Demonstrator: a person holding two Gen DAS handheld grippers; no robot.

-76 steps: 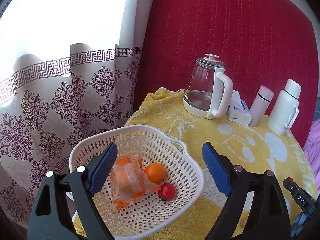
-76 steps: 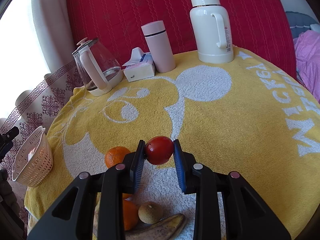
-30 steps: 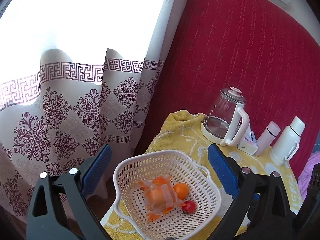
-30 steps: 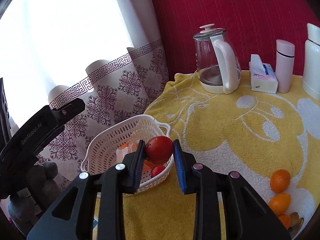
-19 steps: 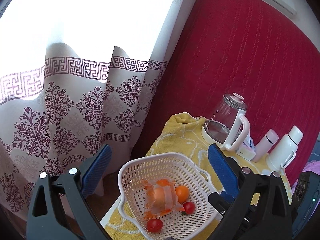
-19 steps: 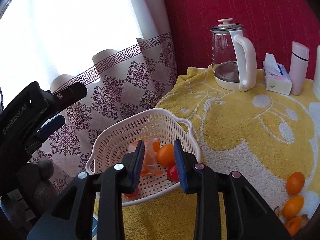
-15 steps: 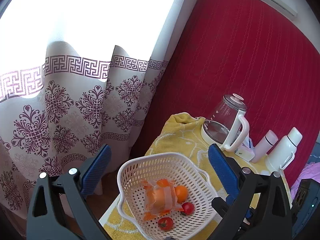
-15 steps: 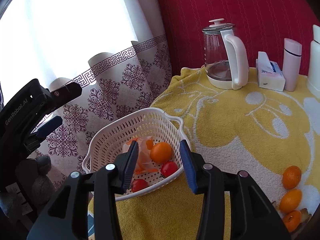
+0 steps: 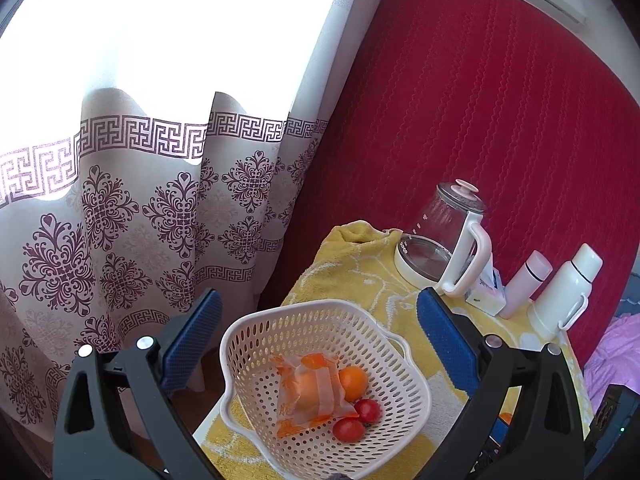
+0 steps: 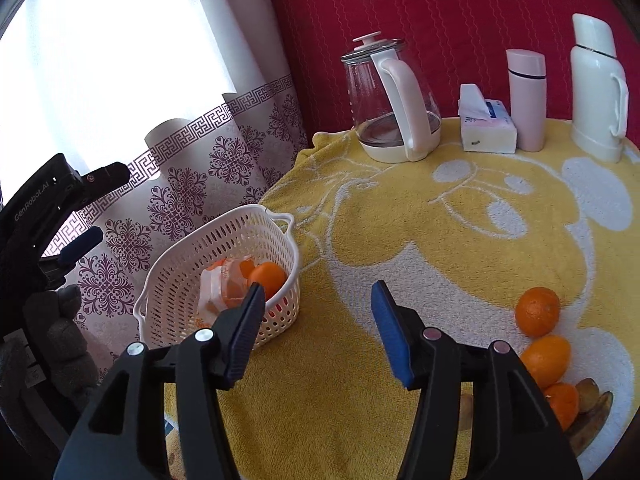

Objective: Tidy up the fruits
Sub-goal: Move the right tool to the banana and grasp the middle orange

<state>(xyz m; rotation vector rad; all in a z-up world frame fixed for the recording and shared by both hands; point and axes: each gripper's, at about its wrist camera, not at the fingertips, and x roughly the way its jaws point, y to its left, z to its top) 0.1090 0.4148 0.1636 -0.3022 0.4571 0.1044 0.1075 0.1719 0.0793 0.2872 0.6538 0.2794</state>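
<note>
A white perforated basket (image 9: 256, 344) (image 10: 192, 256) stands at the left edge of the yellow towel-covered table (image 10: 400, 248). It holds a wrapped orange pastry (image 9: 308, 392), a small orange (image 9: 353, 378) (image 10: 267, 276) and two red tomatoes (image 9: 349, 429), (image 9: 368, 410). My left gripper (image 9: 318, 332) hangs open above and behind the basket, nothing between its blue pads. My right gripper (image 10: 318, 330) is open and empty over the towel, just right of the basket. Three loose oranges (image 10: 537, 311) and a banana (image 10: 588, 412) lie at the right.
A glass kettle (image 10: 390, 100), a tissue pack (image 10: 486, 126), a pink flask (image 10: 526, 98) and a white thermos (image 10: 598, 88) line the table's far side by the red wall. A patterned curtain (image 9: 120, 220) hangs left, beyond the table edge.
The right gripper carried the red tomato to the basket, opened and dropped it in, then pulled back to the right. The left gripper stayed open above the basket.
</note>
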